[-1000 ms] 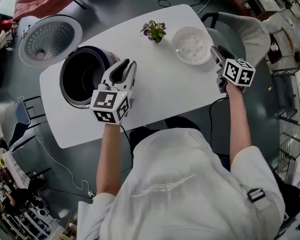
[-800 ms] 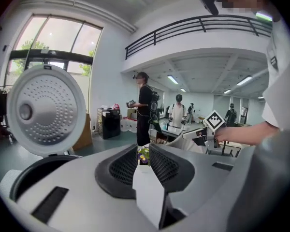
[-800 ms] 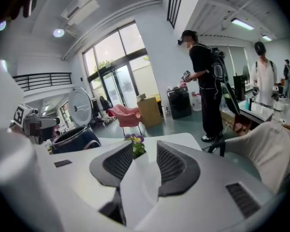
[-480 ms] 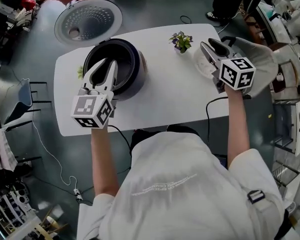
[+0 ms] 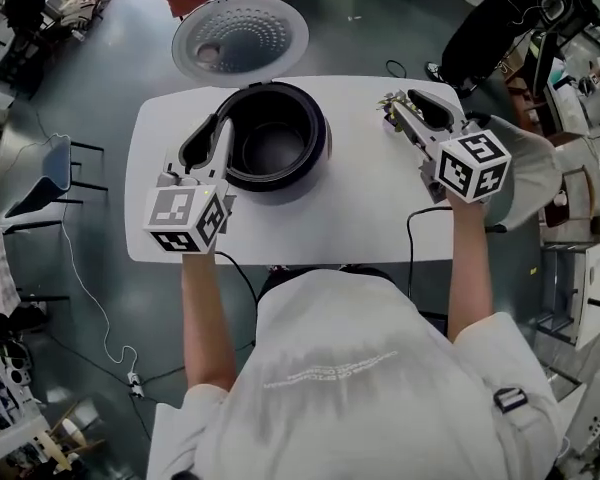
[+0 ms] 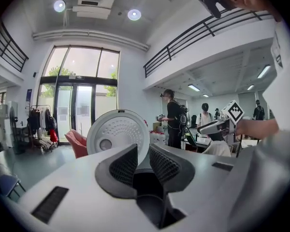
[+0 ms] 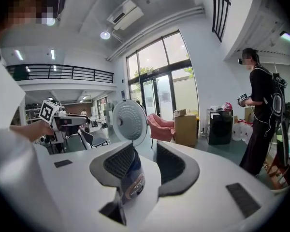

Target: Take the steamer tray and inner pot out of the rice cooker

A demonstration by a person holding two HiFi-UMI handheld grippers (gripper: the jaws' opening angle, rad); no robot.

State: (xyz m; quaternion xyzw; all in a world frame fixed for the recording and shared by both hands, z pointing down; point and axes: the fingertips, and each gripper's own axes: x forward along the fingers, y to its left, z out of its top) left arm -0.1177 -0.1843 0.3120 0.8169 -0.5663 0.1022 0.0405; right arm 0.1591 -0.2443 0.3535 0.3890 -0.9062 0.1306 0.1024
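- The left hand-held gripper (image 5: pixel 208 136) hovers over the left part of the bench (image 5: pixel 360 208). In the head view its tips lie against the left rim of the rice cooker (image 5: pixel 323 138). The left gripper view (image 6: pixel 142 151) shows its jaws a little apart with nothing between them, so it is empty.
- The cooker's lid (image 5: pixel 240 38) stands fully open behind the body, with its perforated inner face towards the person.
- The inner pot (image 5: pixel 272 150) is still seated in the cooker, dark and apparently empty, with its mouth uncovered.
- No steamer tray sits over the pot, so that half of the task looks done. The tray itself shows in no view, and I cannot tell where it lies.
- The right hand-held gripper (image 5: pixel 408 100) is over the right end of the bench, well apart from the cooker. Its own view (image 7: pixel 145 151) shows its jaws parted and holding nothing, with the cooker seen beyond them.
- The step in hand appears to be the approach to the inner pot.
- The next move calls for tipping the gripper noses down and setting a jaw inside and outside the pot's rim. The grip should probably be on opposite sides, closing firmly before lifting straight up clear of the cooker wall.
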